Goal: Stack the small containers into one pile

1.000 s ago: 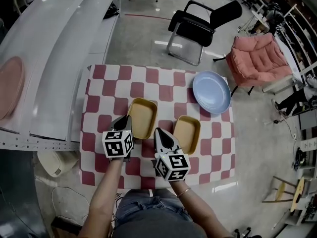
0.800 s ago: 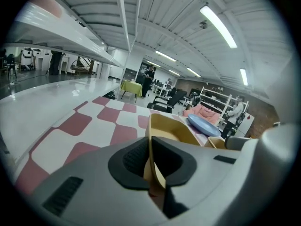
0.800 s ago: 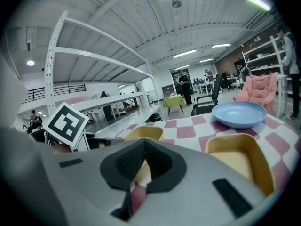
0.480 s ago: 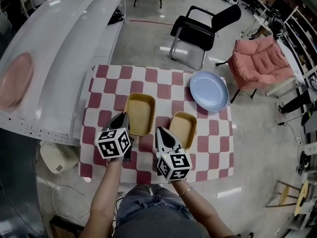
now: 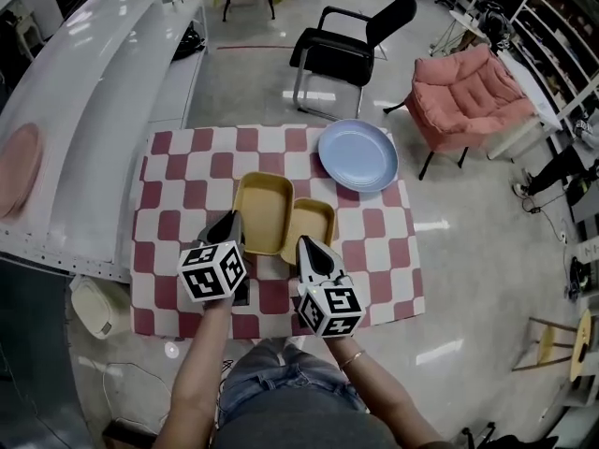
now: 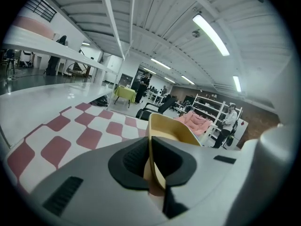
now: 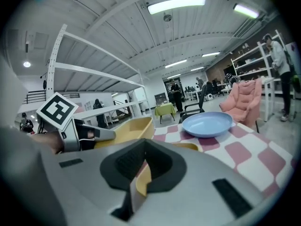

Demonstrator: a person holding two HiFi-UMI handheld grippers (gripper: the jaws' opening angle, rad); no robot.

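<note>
Two yellow containers lie on the red-and-white checked table (image 5: 178, 171). My left gripper (image 5: 231, 223) is shut on the near left rim of the larger container (image 5: 263, 209); in the left gripper view that yellow wall (image 6: 164, 128) stands between the jaws. My right gripper (image 5: 306, 248) is shut on the near rim of the smaller container (image 5: 310, 227), whose edge (image 7: 142, 179) shows between the pads. The smaller one's left side meets the larger one's right rim; whether it touches or overlaps I cannot tell.
A light blue plate (image 5: 357, 155) sits at the table's far right corner. Beyond the table stand a black chair (image 5: 346, 45) and a pink armchair (image 5: 463, 92). A long white counter (image 5: 84, 110) with a pink plate (image 5: 19, 166) runs along the left.
The right gripper has carried the smaller container leftward until it meets the larger one. The left gripper has kept its hold on the larger container, roughly in place.
</note>
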